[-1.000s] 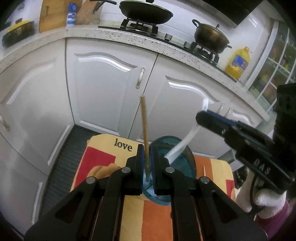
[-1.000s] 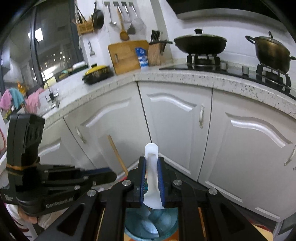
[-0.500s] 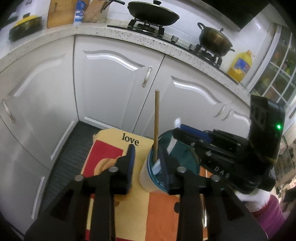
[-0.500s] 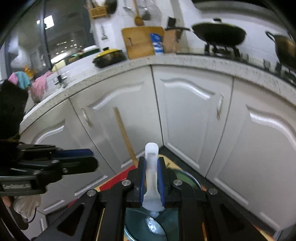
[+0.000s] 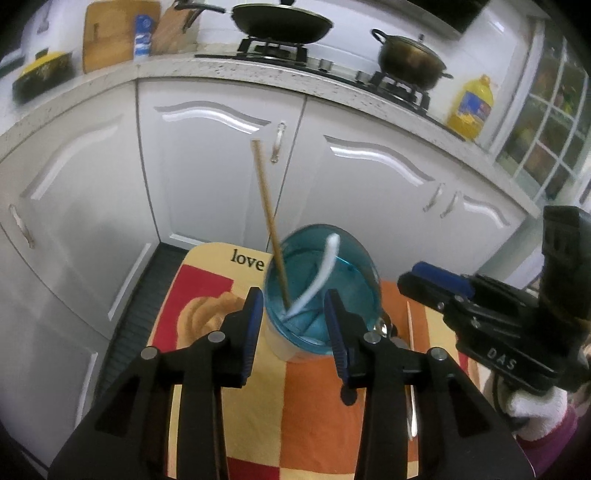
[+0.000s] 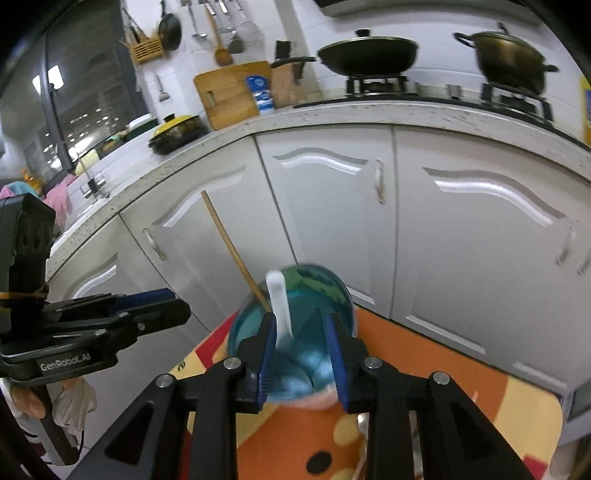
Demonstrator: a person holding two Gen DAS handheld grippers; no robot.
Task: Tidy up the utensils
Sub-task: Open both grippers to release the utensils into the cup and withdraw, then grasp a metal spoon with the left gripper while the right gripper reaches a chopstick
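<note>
A blue translucent cup (image 5: 325, 295) stands on a patterned cloth (image 5: 207, 295). Inside it lean a wooden chopstick (image 5: 266, 218) and a white plastic spoon (image 5: 320, 275). My left gripper (image 5: 293, 330) hovers just before the cup, its jaws opening and straddling the cup without touching it or the chopstick. In the right wrist view the cup (image 6: 314, 325), spoon (image 6: 279, 304) and chopstick (image 6: 231, 247) sit ahead of my right gripper (image 6: 301, 347). Its jaws are opening, and the spoon stands free close by the left finger. Each gripper shows in the other view: right (image 5: 436, 291), left (image 6: 155, 314).
Another chopstick (image 5: 409, 317) and a metal utensil (image 5: 384, 326) lie on the cloth right of the cup. White cabinet doors (image 5: 221, 166) rise close behind. Above them the counter holds a wok (image 5: 280, 18), a pot (image 5: 410, 61) and a yellow oil bottle (image 5: 471, 107).
The left gripper let go of the chopstick, opened and drew back; the chopstick now leans in the cup. The right gripper lowered the white spoon into the cup and opened off it.
</note>
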